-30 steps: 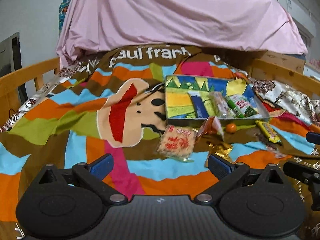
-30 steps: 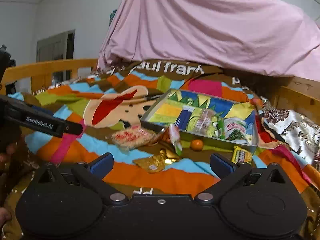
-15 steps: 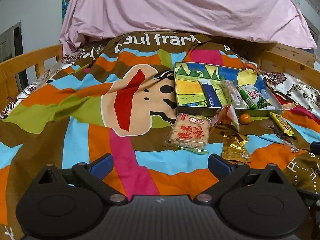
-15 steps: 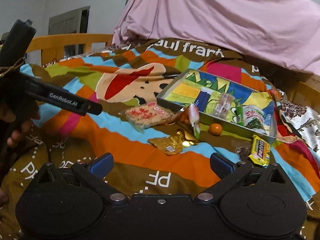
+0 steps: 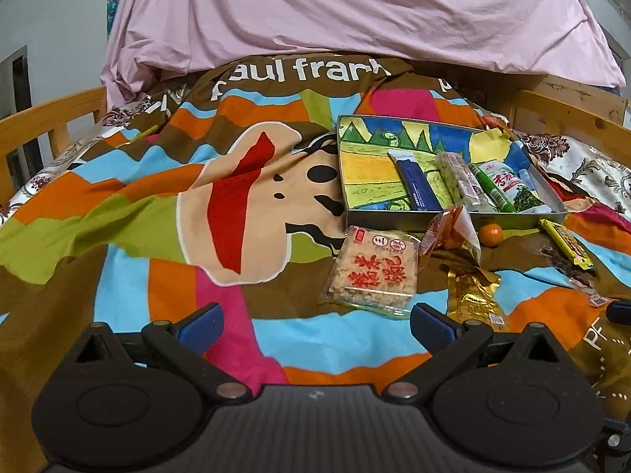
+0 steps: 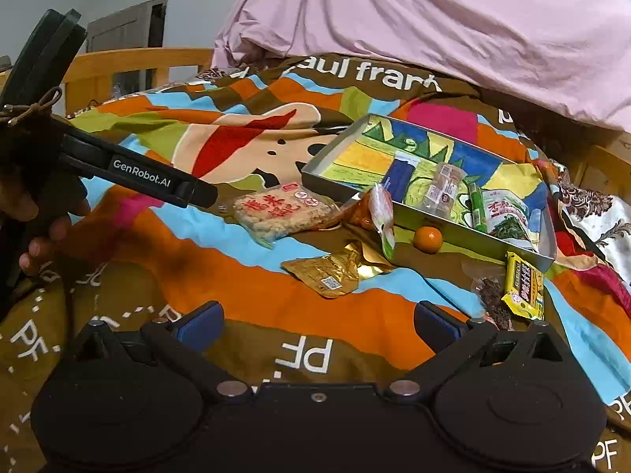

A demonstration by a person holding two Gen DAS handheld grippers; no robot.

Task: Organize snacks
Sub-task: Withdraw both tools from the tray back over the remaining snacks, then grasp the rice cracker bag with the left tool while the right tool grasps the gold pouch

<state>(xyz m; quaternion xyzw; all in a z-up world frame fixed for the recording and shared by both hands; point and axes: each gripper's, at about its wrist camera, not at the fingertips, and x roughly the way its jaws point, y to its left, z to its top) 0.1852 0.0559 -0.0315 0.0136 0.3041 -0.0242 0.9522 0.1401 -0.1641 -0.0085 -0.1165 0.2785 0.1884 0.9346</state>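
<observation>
A shallow painted tin box (image 5: 453,218) (image 6: 339,149) lies on the bed and holds a blue bar (image 5: 416,183), a clear cracker pack (image 5: 459,181), a green stick and a green pouch (image 6: 508,215). Loose in front of it lie a rice cracker pack (image 5: 372,272) (image 6: 282,209), an orange packet (image 5: 453,230), a gold packet (image 5: 475,299) (image 6: 331,270), a small orange (image 5: 491,233) (image 6: 428,239), a yellow bar (image 5: 566,242) (image 6: 522,289) and a dark snack (image 6: 491,295). My left gripper (image 5: 315,325) is open, just short of the rice cracker pack. My right gripper (image 6: 317,323) is open, near the gold packet.
The snacks lie on a colourful striped blanket (image 5: 157,205). A pink sheet (image 5: 355,12) covers a heap at the back. Wooden bed rails (image 5: 43,118) run along the left and right sides. The left gripper's arm and the hand holding it (image 6: 130,171) show at the left of the right wrist view.
Both grippers have moved forward and lower toward the loose snacks, which now look larger. The left one has closed in on the rice cracker pack. Both stay open and empty.
</observation>
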